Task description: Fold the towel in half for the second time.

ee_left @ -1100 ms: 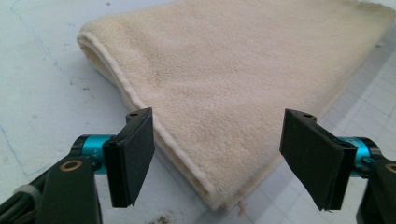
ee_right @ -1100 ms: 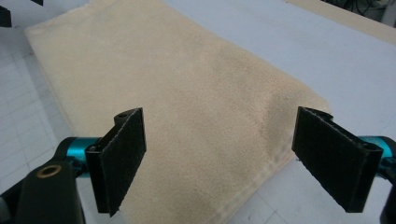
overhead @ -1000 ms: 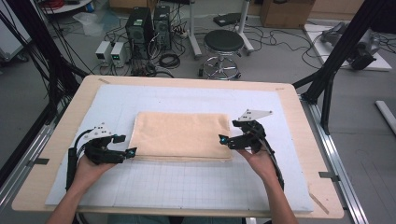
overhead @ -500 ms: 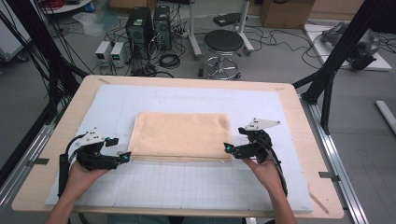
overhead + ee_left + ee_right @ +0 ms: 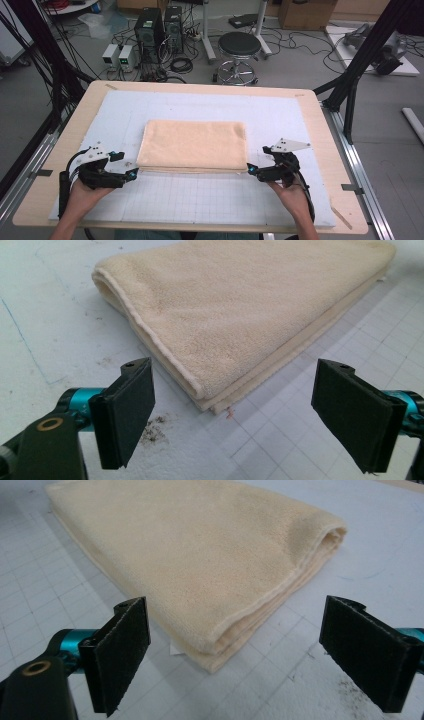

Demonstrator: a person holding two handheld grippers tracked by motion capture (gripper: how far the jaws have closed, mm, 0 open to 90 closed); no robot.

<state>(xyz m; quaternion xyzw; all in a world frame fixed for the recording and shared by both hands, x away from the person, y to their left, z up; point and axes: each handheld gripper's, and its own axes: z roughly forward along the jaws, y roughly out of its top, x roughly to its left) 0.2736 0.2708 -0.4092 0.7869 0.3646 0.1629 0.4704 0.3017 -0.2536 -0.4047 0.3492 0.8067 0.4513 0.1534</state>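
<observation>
On the table's [image 5: 60, 150] pale gridded mat [image 5: 210, 200], left side first: left gripper [image 5: 131, 174] held low in the person's left hand [image 5: 82, 192], jaws pointing right at the near-left corner of the folded towel [image 5: 192, 145]. Jaws wide apart and just been opening further, nothing between the pads; in the left gripper view the towel corner lies just ahead of the left gripper [image 5: 232, 410], apart from both pads [image 5: 125, 410]. Some dark crumbs on the mat near that corner.

Centre: the towel, cream-coloured, folded into a flat rectangle of several layers, lies in the middle of the mat, long edge toward the person, folded edges stacked at the near side.

Right side: right gripper [image 5: 250, 171] in the right hand [image 5: 290, 192], jaws pointing left at the towel's near-right corner, just beside it. Jaws wide, just been opening, empty; in the right gripper view the corner sits just ahead of the right gripper [image 5: 235, 655], not touched.
</observation>
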